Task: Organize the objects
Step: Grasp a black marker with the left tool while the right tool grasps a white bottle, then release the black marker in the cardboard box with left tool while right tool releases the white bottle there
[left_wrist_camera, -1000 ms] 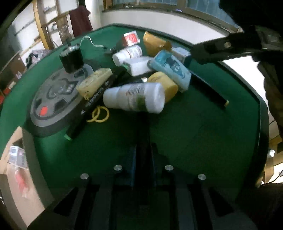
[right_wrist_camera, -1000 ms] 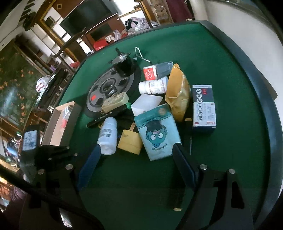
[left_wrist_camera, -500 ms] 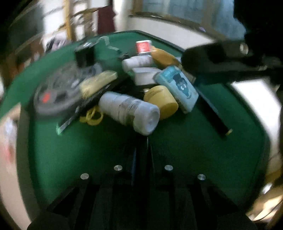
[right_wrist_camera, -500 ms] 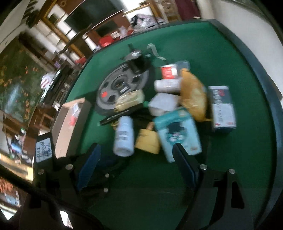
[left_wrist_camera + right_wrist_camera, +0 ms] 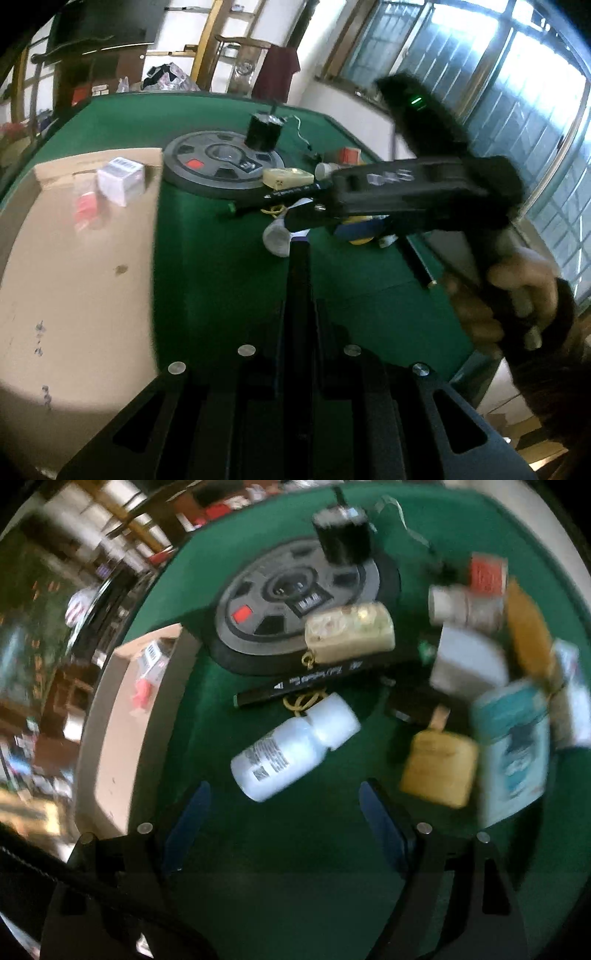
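Note:
A white bottle (image 5: pixel 295 746) lies on its side on the green table (image 5: pixel 295 849), just beyond my right gripper (image 5: pixel 284 812), which is open and holds nothing. The bottle lies apart from the blue pads (image 5: pixel 184 827). Right of it are a yellow jar (image 5: pixel 439 771) and a teal box (image 5: pixel 513 749). A black marker (image 5: pixel 325 681) and a cream case (image 5: pixel 351 631) lie behind it. My left gripper (image 5: pixel 297 245) is shut and empty, low over the felt. The right gripper's body (image 5: pixel 406 192), held by a hand (image 5: pixel 509 295), crosses that view and hides most of the pile.
An open cardboard box (image 5: pixel 92 258) with small packets inside stands at the left table edge. A grey weight plate (image 5: pixel 280 602) carries a black cylinder (image 5: pixel 343 535). A white box (image 5: pixel 469 661), small white bottle (image 5: pixel 465 605), red box (image 5: pixel 487 572) and mustard pouch (image 5: pixel 528 635) crowd the far right.
My right gripper has come down closer to the white bottle, still open. The left gripper has swung left and rolled, bringing the cardboard box into view, and stays shut.

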Demonstrator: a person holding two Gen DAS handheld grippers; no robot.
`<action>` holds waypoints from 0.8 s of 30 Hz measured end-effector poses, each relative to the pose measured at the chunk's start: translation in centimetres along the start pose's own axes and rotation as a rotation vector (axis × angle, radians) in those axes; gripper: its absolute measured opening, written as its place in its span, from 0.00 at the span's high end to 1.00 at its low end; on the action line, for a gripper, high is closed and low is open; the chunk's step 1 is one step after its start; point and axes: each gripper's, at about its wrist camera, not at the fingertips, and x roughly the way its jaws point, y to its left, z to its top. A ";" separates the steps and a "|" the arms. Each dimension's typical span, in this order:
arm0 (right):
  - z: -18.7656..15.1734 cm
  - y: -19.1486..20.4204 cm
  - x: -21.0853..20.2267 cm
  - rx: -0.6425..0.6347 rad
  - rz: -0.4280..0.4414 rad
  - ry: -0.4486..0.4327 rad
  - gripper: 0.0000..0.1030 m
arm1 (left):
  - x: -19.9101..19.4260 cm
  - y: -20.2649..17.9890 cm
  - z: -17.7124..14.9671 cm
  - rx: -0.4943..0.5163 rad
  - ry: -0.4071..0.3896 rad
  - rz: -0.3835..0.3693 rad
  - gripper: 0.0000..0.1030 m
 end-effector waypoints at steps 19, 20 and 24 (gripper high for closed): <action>-1.7 0.9 0.0 0.068 0.003 -0.146 0.69 | -4.8 9.2 1.2 -0.143 -0.148 0.044 0.89; -1.8 1.0 -0.5 0.063 0.035 -0.149 0.69 | -4.7 9.9 1.6 -0.155 -0.149 0.058 0.89; -1.1 4.3 -1.3 0.002 0.150 -0.145 0.69 | -4.7 12.8 3.4 -0.193 -0.143 0.130 0.89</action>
